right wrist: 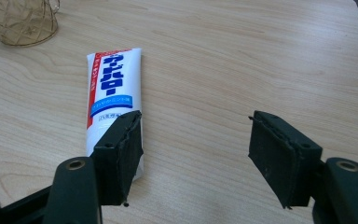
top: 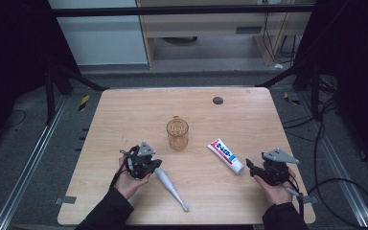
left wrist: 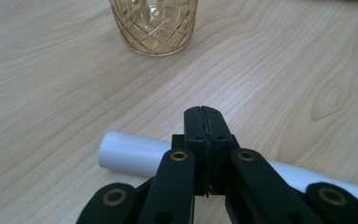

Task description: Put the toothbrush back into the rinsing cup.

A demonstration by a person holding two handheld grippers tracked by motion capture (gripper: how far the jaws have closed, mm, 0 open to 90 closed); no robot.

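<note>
An amber cut-glass mug [top: 177, 133] [left wrist: 154, 25] [right wrist: 21, 21] stands upright at the table's middle. A white tapered stick [top: 171, 188] [left wrist: 130, 154], like an electric toothbrush handle, lies flat in front of it, thick end toward my left gripper [top: 154, 166] [left wrist: 203, 114]. That gripper's jaws are pressed together with nothing between them, and they hover just over the stick's thick end. A white, red and blue toothpaste tube [top: 225, 155] [right wrist: 113, 100] lies right of the mug. My right gripper [top: 250, 166] [right wrist: 196, 120] is open and empty, its left jaw beside the tube's near end.
A small dark round disc [top: 217, 100] sits near the far edge of the wooden table [top: 124, 110]. Bare wood stretches behind the mug. Black frame bars and cables surround the table on the floor.
</note>
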